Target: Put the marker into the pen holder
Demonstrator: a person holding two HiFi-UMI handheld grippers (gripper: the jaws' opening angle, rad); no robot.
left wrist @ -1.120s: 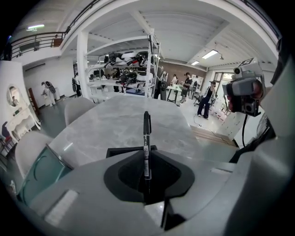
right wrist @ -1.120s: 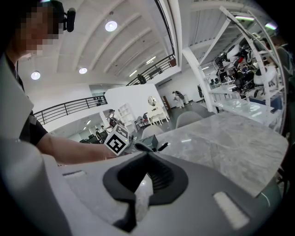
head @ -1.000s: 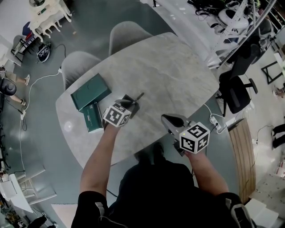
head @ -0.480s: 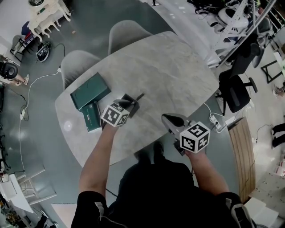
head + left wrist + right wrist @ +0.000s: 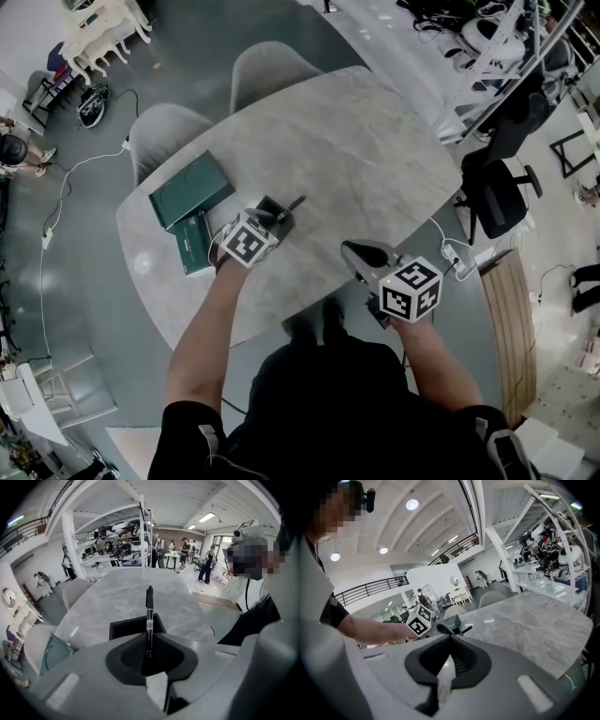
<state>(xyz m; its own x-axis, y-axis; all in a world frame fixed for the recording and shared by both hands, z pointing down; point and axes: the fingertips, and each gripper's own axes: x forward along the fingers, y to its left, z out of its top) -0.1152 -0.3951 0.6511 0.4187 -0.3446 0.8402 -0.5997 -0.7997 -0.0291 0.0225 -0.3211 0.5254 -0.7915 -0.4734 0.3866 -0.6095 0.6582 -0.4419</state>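
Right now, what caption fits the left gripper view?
Left gripper shut on a black marker, black pen holder ahead on the marbled table.

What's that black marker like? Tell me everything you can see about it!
The marker is thin and black, plastic by the look of it, with a white printed band round its middle and a clip at its far end. The left gripper is shut on its near end, so it sticks straight out from the jaws. It hangs over the open black pen holder on the grey table. I cannot tell whether it touches the holder's rim.
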